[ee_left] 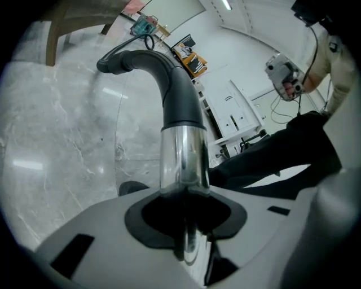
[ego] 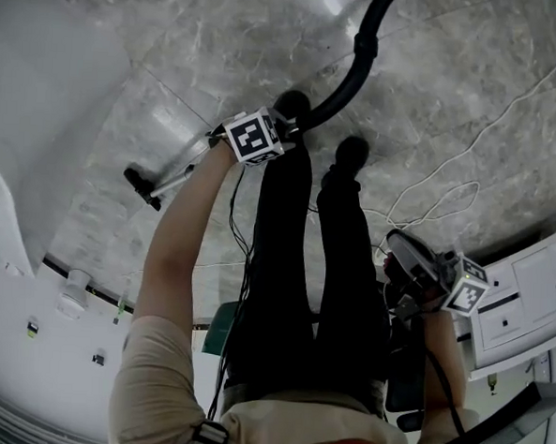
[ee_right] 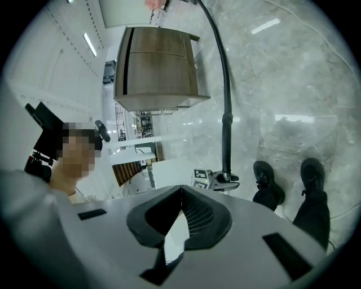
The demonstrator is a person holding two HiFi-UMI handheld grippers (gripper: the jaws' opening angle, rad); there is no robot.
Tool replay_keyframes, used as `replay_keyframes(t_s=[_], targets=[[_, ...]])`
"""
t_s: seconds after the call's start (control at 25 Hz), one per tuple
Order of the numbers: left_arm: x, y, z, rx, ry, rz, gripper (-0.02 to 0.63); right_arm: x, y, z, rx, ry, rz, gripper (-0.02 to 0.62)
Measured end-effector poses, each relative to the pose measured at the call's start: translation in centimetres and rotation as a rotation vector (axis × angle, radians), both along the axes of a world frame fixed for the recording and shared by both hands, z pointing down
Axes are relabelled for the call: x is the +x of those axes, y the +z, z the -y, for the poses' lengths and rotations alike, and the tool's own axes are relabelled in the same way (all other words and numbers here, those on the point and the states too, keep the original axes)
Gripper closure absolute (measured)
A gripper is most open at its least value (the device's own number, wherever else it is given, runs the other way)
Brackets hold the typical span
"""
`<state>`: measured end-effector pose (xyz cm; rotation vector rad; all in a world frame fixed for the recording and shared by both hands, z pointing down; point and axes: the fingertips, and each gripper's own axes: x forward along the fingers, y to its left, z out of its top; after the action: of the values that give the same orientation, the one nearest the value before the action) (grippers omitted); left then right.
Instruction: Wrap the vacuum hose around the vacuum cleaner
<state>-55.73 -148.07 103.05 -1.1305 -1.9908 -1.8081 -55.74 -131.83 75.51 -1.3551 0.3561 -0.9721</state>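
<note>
Jaws of my left gripper (ee_left: 189, 226) clamp the shiny chrome vacuum tube (ee_left: 183, 158); those of my right gripper (ee_right: 180, 217) meet, empty.

The vacuum tube (ee_left: 181, 158) sits between the jaws of the left gripper (ee_left: 185, 209), above the floor (ego: 224, 35) and near the left shoe (ego: 293, 103). The right gripper (ee_right: 181, 197) is beside the person's right leg (ego: 350, 268). A cable (ego: 449, 194) lies on the floor right of the right shoe (ego: 353, 151), near the cabinet (ego: 527, 297).
</note>
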Motion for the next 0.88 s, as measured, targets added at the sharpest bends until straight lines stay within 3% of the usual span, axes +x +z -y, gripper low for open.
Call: replay_keyframes(t_s=[0.12,0.32,0.48,0.52,0.68,0.84,0.88], targets=[[1.1,-3.5,-0.4,-0.046,0.006,-0.021,0.485,1.4,2.5,0.2,-0.031,0.035,0.005,0.592],[2.0,-8.9,-1.7,-0.11,0.011,-0.057,0.485,4.3,5.5,3.2,-0.071,-0.071,-0.077,0.584],[2.3,-12.5,-2.9,-0.151,0.046,-0.086,0.485,9.0,5.6,5.4,-0.049,-0.077,-0.158,0.337],[2.2,-13.3,-3.1,-0.152,0.061,-0.092,0.485,9.9,5.4,5.4,-0.052,-0.054,-0.172,0.307],[2.1,-16.4,-3.8,-0.16,0.11,-0.122,0.485,14.0,2.6,4.2,-0.072,0.056,-0.291,0.29],[1.7,-19.8,-4.8,-0.188,0.153,-0.158,0.485,17.3,-1.1,2.8,0.055,0.193,-0.371,0.296],[1.4,-20.7,-5.0,-0.193,0.163,-0.168,0.485,17.5,-2.2,2.6,0.069,0.214,-0.39,0.335]])
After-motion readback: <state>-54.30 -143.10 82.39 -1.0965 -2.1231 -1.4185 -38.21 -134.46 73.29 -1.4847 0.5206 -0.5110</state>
